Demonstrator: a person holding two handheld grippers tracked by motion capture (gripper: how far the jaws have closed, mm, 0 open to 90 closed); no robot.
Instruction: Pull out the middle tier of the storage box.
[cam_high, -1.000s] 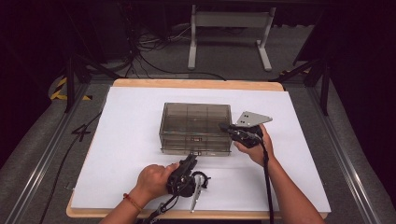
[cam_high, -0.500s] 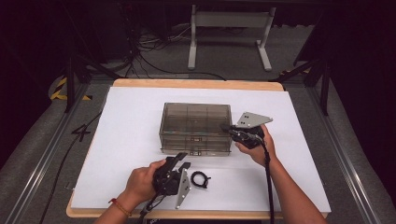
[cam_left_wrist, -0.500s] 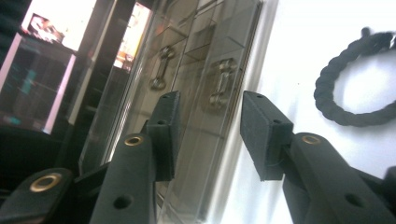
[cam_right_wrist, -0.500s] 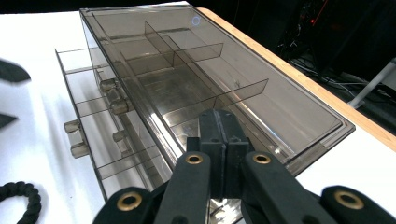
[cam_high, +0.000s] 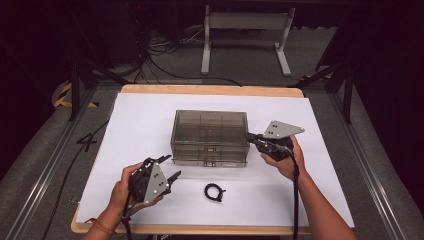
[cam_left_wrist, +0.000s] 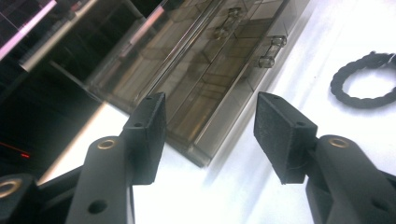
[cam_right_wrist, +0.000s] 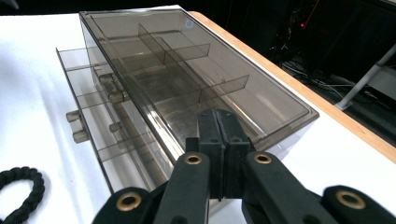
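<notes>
One smoked-plastic drawer box (cam_high: 210, 137) at frame centre on the white table (cam_high: 140, 125), two drawer fronts showing, one slightly pulled out. One black cord loop (cam_high: 214, 192) below it, lower centre. Left gripper (cam_high: 170, 176) lower left, jaws spread, empty. Right gripper (cam_high: 248, 136) pressed together at the box's right end, pinching nothing.

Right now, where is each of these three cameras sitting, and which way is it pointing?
High view: above the person's side, looking forward and down at the table; both forearms, hands and claws show.
Left gripper view: on the left claw, jaws apart, facing the box front and cord loop.
Right gripper view: on the right claw, jaws together, resting against the box's right end.
All three share the box and loop.
</notes>
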